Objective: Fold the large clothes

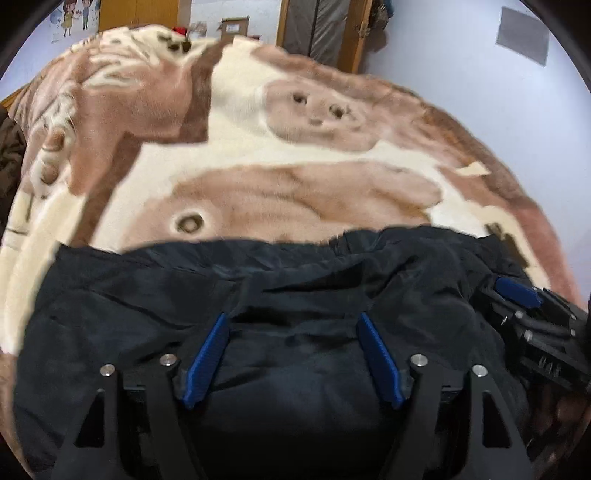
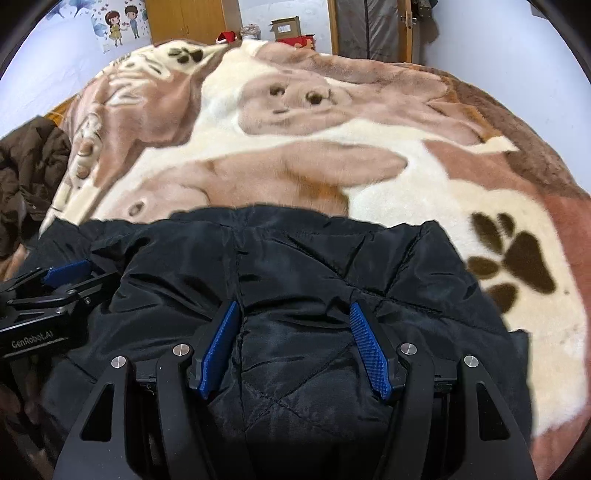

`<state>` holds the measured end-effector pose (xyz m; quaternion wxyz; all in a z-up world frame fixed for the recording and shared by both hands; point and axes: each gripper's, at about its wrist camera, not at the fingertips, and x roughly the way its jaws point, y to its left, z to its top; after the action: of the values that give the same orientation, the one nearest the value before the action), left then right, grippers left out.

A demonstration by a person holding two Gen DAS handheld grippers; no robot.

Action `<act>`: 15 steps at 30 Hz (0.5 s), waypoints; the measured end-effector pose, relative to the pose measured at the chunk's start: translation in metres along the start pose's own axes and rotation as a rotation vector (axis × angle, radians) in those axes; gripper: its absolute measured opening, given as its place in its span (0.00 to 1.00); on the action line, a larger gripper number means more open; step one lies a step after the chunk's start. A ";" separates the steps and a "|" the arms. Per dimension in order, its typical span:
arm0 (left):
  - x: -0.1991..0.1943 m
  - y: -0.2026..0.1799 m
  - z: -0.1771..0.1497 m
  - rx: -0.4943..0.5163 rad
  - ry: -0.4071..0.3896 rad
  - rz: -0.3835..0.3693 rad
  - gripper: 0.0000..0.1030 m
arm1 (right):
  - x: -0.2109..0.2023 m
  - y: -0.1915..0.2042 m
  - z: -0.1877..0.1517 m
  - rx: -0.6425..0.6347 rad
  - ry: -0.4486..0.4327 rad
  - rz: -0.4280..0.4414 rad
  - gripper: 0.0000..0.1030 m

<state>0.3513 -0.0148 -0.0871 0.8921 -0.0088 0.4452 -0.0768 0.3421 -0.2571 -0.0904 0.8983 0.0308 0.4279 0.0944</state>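
Observation:
A large black quilted jacket [image 1: 258, 295] lies bunched on the near part of the bed; it also fills the lower right wrist view [image 2: 295, 266]. My left gripper [image 1: 293, 321] is open, its blue pads spread over the jacket's fabric just below it. My right gripper [image 2: 293, 312] is open in the same way over the jacket, close to its right side. Each gripper shows in the other's view: the right gripper [image 1: 517, 295] at the far right, the left gripper [image 2: 66, 273] at the far left. The jacket's near edge is hidden under the grippers.
The bed carries a plush brown and cream blanket [image 2: 369, 147] with puppy and paw prints. A brown jacket [image 2: 26, 173] lies heaped at the bed's left edge. Behind the bed stand a wooden wardrobe [image 2: 184, 18], a cardboard box [image 2: 284, 27] and a door [image 2: 365, 26].

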 end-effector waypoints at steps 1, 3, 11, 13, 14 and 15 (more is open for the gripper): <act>-0.013 0.006 0.002 0.007 -0.029 0.001 0.71 | -0.012 -0.003 0.002 0.004 -0.029 -0.005 0.60; -0.036 0.024 0.006 0.020 -0.082 0.030 0.71 | -0.029 -0.014 0.004 0.009 -0.066 -0.032 0.60; -0.006 0.120 -0.017 -0.125 -0.026 0.154 0.73 | 0.009 -0.060 -0.019 0.085 0.009 -0.114 0.60; 0.004 0.121 -0.021 -0.140 -0.043 0.153 0.73 | 0.016 -0.056 -0.018 0.063 0.011 -0.133 0.60; 0.009 0.119 -0.021 -0.135 -0.050 0.161 0.73 | 0.020 -0.055 -0.018 0.059 0.012 -0.138 0.60; 0.014 0.117 -0.021 -0.131 -0.053 0.167 0.73 | 0.021 -0.054 -0.017 0.060 0.012 -0.140 0.60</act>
<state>0.3581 0.0998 -0.1204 0.9043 -0.0320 0.4248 0.0276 0.3497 -0.3067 -0.1247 0.8988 0.0271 0.4372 0.0185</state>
